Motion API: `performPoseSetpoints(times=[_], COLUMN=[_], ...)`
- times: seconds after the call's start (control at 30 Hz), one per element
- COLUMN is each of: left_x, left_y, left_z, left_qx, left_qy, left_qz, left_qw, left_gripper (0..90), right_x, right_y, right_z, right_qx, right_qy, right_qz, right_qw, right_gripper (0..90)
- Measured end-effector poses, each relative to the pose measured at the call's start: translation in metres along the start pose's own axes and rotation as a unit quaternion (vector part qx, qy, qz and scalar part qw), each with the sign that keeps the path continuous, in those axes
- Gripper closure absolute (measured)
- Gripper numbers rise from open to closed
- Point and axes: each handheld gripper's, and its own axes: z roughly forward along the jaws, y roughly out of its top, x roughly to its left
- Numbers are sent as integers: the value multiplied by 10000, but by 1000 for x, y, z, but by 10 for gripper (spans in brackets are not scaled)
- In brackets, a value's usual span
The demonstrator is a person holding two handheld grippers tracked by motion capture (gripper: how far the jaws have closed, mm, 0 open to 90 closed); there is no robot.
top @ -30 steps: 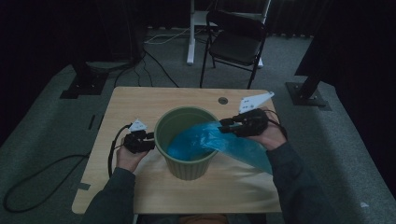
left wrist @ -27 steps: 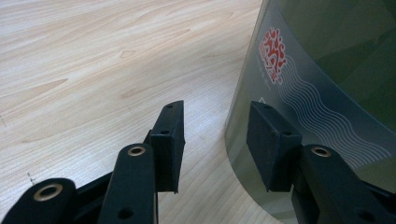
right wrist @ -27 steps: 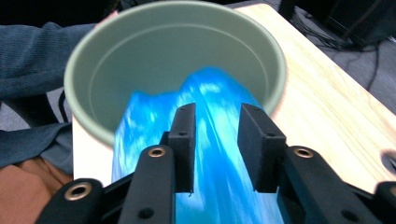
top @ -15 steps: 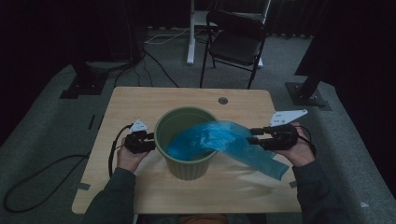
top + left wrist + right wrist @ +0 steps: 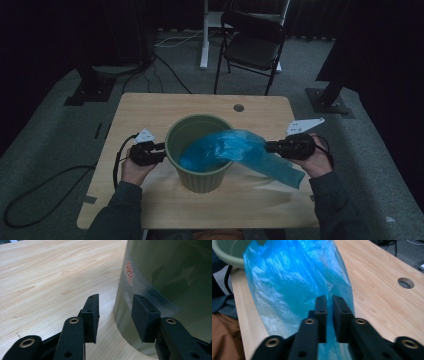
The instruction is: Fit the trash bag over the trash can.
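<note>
now the blue bag [image 5: 240,152] stretches sideways, one end inside the green bin [image 5: 200,150] at the middle of the surface [image 5: 150,107], its long axis running out over the rim toward the right tool [image 5: 270,146], whose jaws have just been closing and seem pinched on the film. the left tool [image 5: 161,146] stands released, jaws either side of the bin's wall.

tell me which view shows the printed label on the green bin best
The left gripper view: the label on the green bin sits close up, red emblem clear. The high view shows the bin without a readable label; the right gripper view catches its rim.
</note>
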Motion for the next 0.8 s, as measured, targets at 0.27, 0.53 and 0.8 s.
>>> performPoseSetpoints(times=[0.27, 0.53, 0.8], left_x=[-5, -9, -16], left_y=[1, 7, 14], left_z=[0, 7, 12], left_qx=[66, 78, 73], left_qy=[16, 1, -65], left_qz=[102, 186, 335], left_qw=[9999, 9998, 9994], left_gripper=[591, 591, 589], right_x=[-2, 0, 4], right_y=[16, 31, 48], right_z=[-7, -4, 7], right_qx=[-242, -325, -240], right_qy=[142, 283, 423], right_qz=[29, -63, -205], right_qw=[9996, 9991, 9986], right_gripper=[882, 882, 882])
